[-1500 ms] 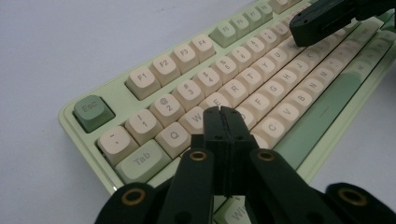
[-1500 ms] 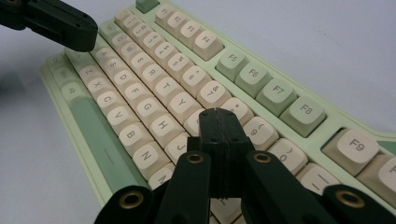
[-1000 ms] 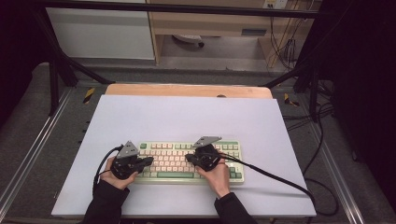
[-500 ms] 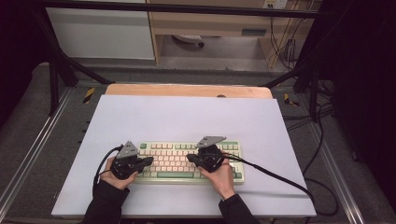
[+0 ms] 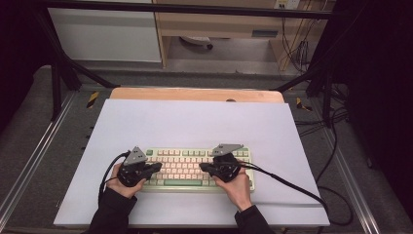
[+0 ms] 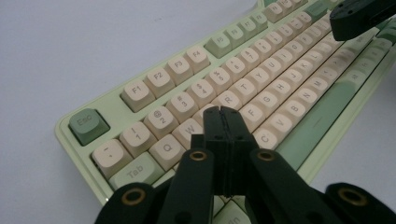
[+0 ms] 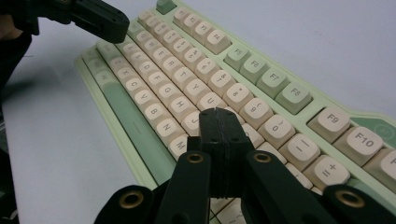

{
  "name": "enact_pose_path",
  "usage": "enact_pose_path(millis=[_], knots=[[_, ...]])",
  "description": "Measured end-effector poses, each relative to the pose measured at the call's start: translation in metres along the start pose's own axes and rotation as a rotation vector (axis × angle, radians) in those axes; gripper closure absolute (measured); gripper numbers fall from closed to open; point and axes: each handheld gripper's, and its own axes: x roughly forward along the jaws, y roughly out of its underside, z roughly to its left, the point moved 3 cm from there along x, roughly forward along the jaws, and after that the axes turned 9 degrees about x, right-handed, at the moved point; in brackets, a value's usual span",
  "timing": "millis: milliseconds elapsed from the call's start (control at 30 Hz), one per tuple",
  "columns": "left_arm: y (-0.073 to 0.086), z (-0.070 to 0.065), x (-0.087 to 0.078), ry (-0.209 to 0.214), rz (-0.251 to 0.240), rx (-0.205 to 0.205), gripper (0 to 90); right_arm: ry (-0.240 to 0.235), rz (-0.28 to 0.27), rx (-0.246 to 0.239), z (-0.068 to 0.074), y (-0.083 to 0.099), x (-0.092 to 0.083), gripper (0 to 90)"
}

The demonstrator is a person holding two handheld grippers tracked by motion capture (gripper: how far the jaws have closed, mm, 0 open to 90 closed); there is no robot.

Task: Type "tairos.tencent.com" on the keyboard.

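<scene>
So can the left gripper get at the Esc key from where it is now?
Probably yes. The left gripper, jaws shut, hangs over the keyboard's left letter keys, and the Esc key sits uncovered at the near corner.

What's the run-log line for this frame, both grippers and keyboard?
left gripper: shut, over W/E keys | right gripper: shut, empty, over the right-hand letter keys | keyboard: flat on white mat

The keyboard [image 5: 187, 168] has a pale green case with cream and sage-green keys. It sits on a lavender-white tabletop [image 5: 195, 122]. Each claw is black.
</scene>
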Motion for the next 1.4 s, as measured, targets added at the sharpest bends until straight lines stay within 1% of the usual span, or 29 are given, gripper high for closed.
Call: enact_pose_path(millis=[267,400,467,633,733,900,1233,1400], knots=[[-0.007,-0.002,0.009,-0.004,0.006,0.011,89.9,0.007,0.005,-0.009,-0.002,0.006,-0.011,90.0],[-0.011,-0.003,0.013,-0.007,0.010,0.011,89.9,0.002,0.003,-0.006,-0.004,0.010,-0.016,90.0],[-0.014,-0.003,0.016,-0.008,0.011,0.013,89.9,0.004,0.000,-0.009,-0.006,0.012,-0.017,90.0],[-0.018,-0.005,0.027,-0.007,0.029,0.017,89.9,0.007,0.003,0.003,-0.008,0.016,-0.020,90.0],[-0.018,-0.005,0.032,-0.006,0.034,0.013,89.9,0.006,0.008,-0.003,-0.008,0.018,-0.020,90.0],[-0.017,-0.007,0.038,0.001,0.042,0.021,89.8,0.001,-0.002,-0.009,-0.008,0.018,-0.022,90.0],[-0.017,-0.008,0.043,0.007,0.043,0.028,89.9,-0.004,0.002,0.002,-0.006,0.019,-0.021,90.0],[-0.016,-0.009,0.043,0.007,0.042,0.039,89.9,-0.005,0.000,0.002,-0.007,0.019,-0.022,90.0]])
